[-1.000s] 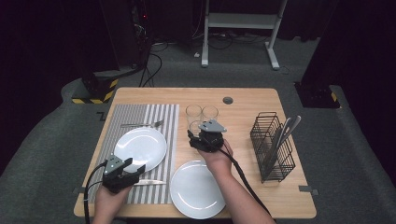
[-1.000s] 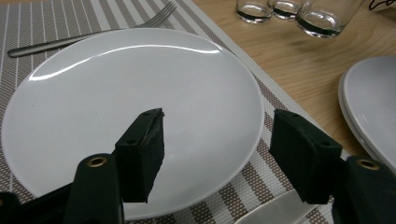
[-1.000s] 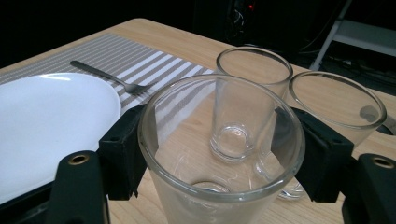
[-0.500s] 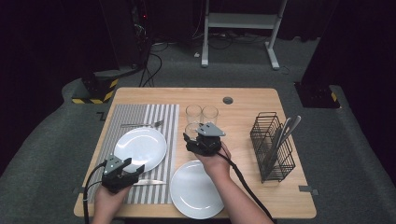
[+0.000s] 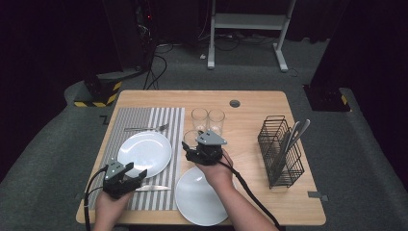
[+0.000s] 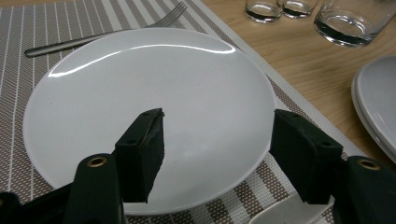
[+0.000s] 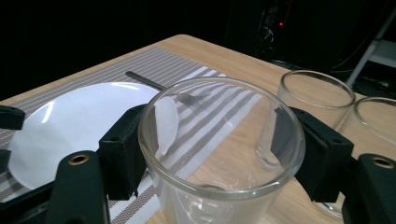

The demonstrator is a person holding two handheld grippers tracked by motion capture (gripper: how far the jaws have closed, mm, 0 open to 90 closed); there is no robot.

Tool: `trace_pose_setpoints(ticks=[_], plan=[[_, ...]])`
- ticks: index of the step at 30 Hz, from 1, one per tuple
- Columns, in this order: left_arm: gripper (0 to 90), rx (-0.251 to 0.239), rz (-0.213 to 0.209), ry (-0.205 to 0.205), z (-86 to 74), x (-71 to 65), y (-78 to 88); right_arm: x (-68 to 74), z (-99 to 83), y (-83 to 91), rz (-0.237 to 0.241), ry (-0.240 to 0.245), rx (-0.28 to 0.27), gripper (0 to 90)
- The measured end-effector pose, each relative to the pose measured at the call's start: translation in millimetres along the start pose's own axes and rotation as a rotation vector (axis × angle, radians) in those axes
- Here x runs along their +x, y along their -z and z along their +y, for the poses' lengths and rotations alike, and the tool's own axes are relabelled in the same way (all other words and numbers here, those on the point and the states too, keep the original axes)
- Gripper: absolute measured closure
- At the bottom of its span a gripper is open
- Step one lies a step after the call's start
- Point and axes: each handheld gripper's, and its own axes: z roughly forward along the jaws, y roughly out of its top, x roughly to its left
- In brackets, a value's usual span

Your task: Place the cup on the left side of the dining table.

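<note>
Now, frame centre | my right gripper [image 5: 194,145] clamps 1 glass [image 7: 222,149] beside the placemat [image 5: 144,120] | lower left, my left gripper [image 5: 137,174] gapes, nothing gripped, at white plate [image 6: 140,102].

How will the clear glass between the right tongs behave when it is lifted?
The glass looks smooth, so it may slip between the right tongs pressing its sides. It seems empty, so probably light. Thin walls suggest it is fragile; bumping the neighbouring glasses could chip it.
</note>
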Motion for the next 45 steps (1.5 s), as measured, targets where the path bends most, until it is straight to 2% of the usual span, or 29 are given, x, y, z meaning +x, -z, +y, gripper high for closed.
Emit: trace_pose_setpoints(ticks=[27,45], plan=[[35.3,-0.005,-0.001,0.013,-0.2,3.1,1.5,40.8,-4.5,-8.5,0.108,0.027,0.006,28.6],[35.5,-0.008,0.005,0.008,-0.1,4.1,3.0,59.0,-12.8,-12.5,0.156,0.039,0.021,28.6]])
